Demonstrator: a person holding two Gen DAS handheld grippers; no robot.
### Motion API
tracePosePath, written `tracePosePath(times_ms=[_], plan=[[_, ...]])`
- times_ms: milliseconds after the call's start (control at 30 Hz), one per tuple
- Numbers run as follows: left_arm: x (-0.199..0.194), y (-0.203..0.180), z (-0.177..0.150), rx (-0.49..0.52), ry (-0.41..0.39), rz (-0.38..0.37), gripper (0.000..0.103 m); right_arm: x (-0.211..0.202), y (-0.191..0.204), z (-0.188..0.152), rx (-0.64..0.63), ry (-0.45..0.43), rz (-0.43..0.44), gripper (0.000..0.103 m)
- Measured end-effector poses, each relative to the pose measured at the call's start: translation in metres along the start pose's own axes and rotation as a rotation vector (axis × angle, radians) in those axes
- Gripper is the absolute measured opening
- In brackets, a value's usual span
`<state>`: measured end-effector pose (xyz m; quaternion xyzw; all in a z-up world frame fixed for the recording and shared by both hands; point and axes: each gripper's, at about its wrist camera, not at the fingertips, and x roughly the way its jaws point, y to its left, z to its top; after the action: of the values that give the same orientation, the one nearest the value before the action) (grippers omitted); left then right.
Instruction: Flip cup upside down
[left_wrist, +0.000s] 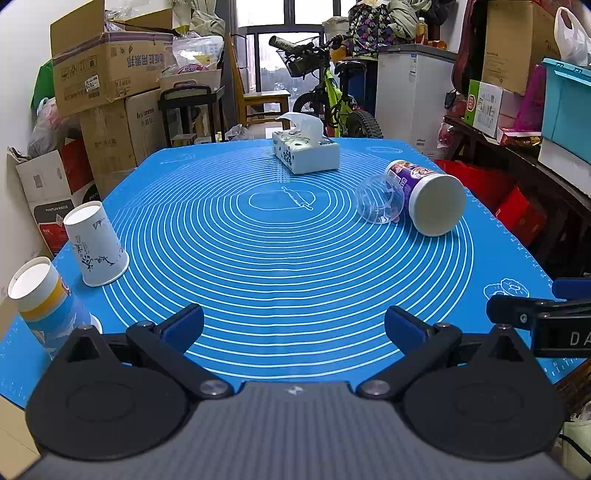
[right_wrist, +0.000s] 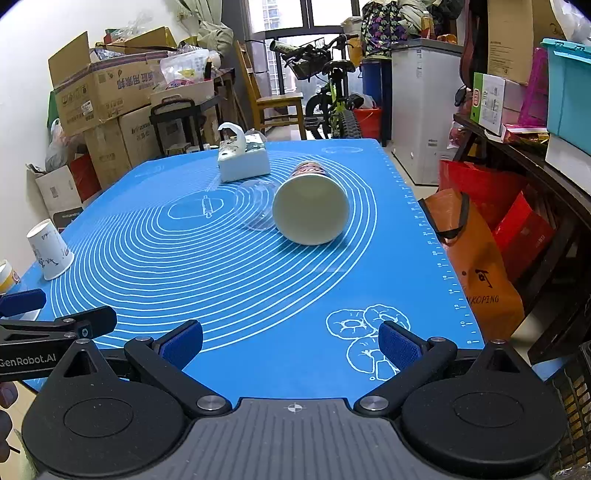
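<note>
Cup (left_wrist: 424, 199) label shows only in left wrist view.

Black hand-held gripper (left_wrist: 294, 326), blue finger pads (left_wrist: 183, 324)

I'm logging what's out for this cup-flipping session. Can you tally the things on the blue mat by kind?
Paper cups: 3, namely the white cup and the yellow-banded cup, both upside down, and the purple cup on its side
Clear plastic cups: 1, on its side
Tissue boxes: 1
Total: 5
</note>
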<state>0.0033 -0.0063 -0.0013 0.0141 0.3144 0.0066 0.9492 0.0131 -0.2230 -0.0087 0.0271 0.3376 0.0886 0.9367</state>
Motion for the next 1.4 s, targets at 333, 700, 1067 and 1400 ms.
tracePosePath(times_ms=[333, 700, 1067, 1400], plan=[[0.001, -0.002, 0.0, 0.007, 0.002, 0.004, 0.103, 0.001, -0.001, 0.0, 0.005, 0.003, 0.005, 0.101], [0.004, -0.004, -0.001, 0.015, 0.006, 0.005, 0.103, 0.001, -0.003, 0.0, 0.011, 0.002, 0.005, 0.101], [0.006, -0.009, -0.002, 0.021, 0.01, 0.005, 0.103, 0.001, -0.006, 0.0, 0.017, 0.002, 0.009, 0.101], [0.007, -0.011, -0.002, 0.024, 0.016, 0.006, 0.103, 0.005, -0.008, 0.001, 0.022, 0.004, 0.014, 0.101]])
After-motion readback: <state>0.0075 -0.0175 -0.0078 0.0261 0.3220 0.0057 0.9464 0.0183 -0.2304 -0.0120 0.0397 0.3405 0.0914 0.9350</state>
